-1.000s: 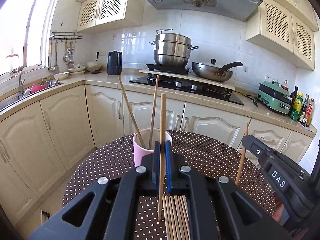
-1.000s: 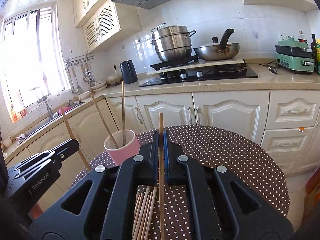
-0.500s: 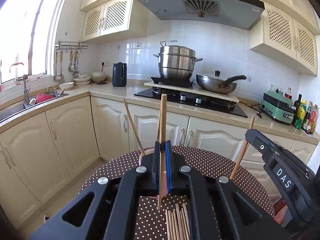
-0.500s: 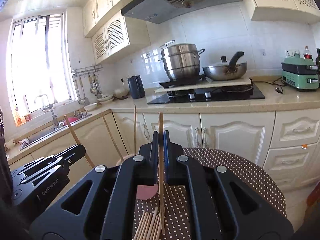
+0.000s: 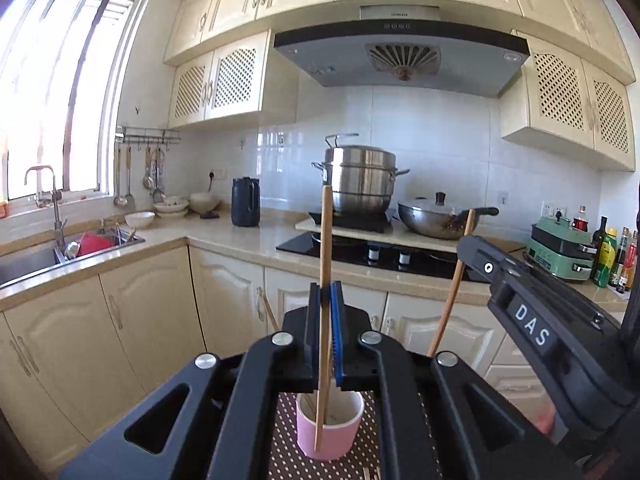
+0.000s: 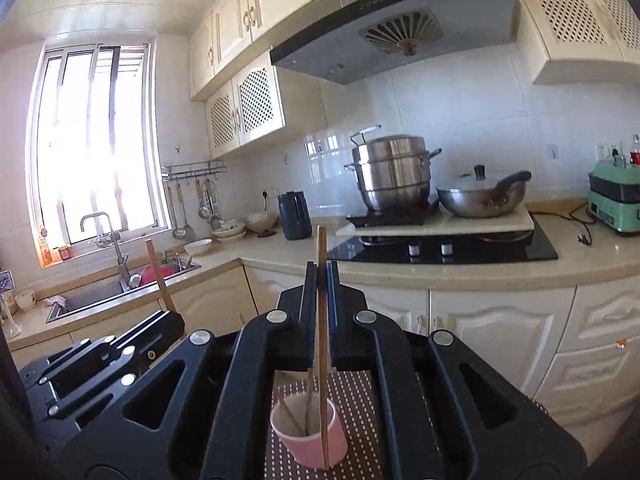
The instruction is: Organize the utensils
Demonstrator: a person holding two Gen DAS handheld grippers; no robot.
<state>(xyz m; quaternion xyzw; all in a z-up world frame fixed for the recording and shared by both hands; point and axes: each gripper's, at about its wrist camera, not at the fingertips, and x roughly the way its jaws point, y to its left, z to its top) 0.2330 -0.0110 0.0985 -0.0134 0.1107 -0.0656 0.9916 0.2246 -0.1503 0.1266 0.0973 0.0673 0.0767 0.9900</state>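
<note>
Two claws, each pinching one wooden chopstick. The left claw is pressed tight on its chopstick, which stands nearly straight up; the stick's top pokes well above the claw tips & its low end hangs below, in front of the pink cup. The right claw is squeezed shut on its own chopstick the same way, upright, low end down by the cup's front side. The pink cup sits below & just ahead of both claws on the dotted surface, w/ a few sticks inside it already. More loose sticks lie flat on the surface under the left claw, mostly hidden. From the left view, the right claw's black body is off to the right, its stick leaning.
</note>
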